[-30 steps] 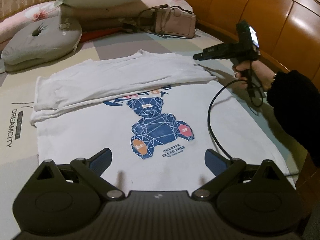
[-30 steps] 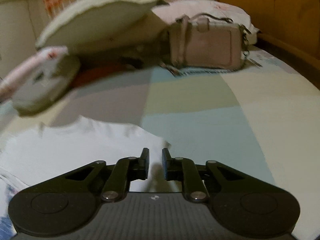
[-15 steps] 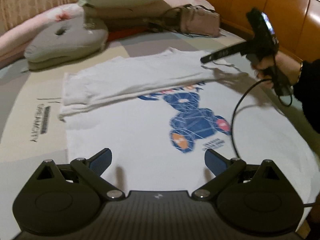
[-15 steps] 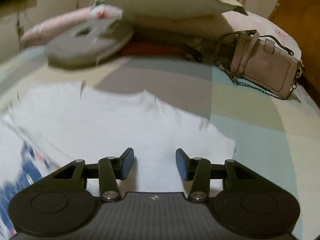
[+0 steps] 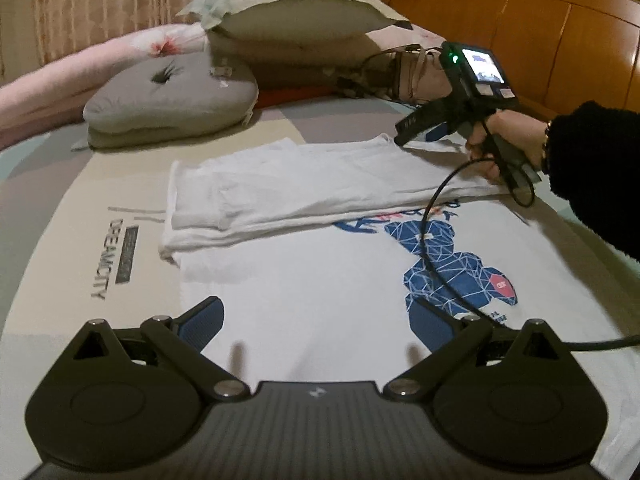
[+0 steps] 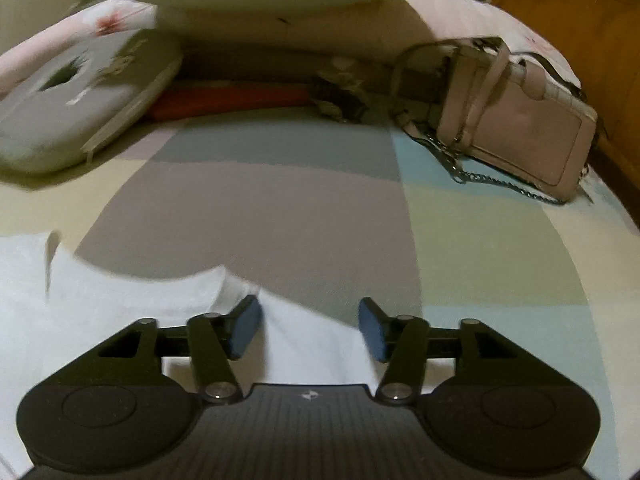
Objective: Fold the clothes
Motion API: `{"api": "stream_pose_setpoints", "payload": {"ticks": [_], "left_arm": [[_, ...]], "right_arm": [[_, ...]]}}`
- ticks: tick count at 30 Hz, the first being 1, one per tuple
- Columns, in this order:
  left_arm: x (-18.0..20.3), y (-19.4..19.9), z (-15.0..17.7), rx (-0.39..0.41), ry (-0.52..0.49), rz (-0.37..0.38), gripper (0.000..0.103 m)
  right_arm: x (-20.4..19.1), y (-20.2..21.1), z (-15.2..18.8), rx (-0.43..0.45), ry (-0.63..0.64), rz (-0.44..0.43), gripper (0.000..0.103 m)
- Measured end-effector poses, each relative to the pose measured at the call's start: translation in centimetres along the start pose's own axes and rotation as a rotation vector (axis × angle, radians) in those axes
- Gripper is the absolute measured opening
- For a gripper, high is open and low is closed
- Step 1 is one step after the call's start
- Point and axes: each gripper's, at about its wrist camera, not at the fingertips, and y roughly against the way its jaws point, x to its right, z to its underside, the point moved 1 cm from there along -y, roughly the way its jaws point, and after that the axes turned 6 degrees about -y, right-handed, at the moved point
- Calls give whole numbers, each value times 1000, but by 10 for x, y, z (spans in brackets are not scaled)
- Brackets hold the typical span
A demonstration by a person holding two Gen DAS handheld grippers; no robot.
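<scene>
Obs: white T-shirt [image 5: 320, 292] lies flat on the patchwork bedsheet [image 6: 280, 200], blue geometric bear print [image 5: 452, 268] facing up. The edge farther from the bear print, toward the grey cushion [image 5: 172, 108], is already folded over into a long band.

Your left gripper [image 5: 316, 320] hovers over the unfolded part, to the side of the bear print; jaws spread wide, nothing between them. Your right gripper [image 6: 310, 328] sits at the folded band's edge, jaws opening; cloth lies beneath them, pads clear of it.

Handling (judgement): thin, light, limp cotton. It will sag and crease, and layers may slide. Pinch at a hem or corner, taking both layers, and keep the cloth taut between your two grips.

Hidden: the near hem is covered by your left gripper body; the cable [image 5: 432, 240] crosses the bear print; the sleeves cannot be made out inside the fold; the right wrist view is blurred.
</scene>
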Motion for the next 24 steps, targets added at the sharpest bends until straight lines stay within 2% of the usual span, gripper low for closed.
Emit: {"api": "stream_pose_setpoints", "payload": {"ticks": [4, 8, 11, 13, 17, 20, 24], "left_arm": [[-1, 5, 0, -6, 9, -9, 99], [3, 18, -2, -13, 12, -5, 99], [13, 30, -3, -18, -23, -21, 99], [21, 38, -2, -15, -46, -25, 100], [30, 38, 8, -29, 11, 27, 101], [34, 27, 21, -80, 63, 57, 101], [42, 17, 40, -166, 65, 40, 101]], "right_arm": [[8, 20, -9, 17, -25, -13, 67], [12, 77, -1, 57, 39, -71, 69], [14, 124, 15, 80, 85, -123, 80], [13, 152, 39, 73, 113, -167, 88], [6, 185, 99, 16, 174, -230, 89], [-2, 201, 149, -9, 213, -252, 89], [-7, 212, 203, -51, 213, -276, 90]]}}
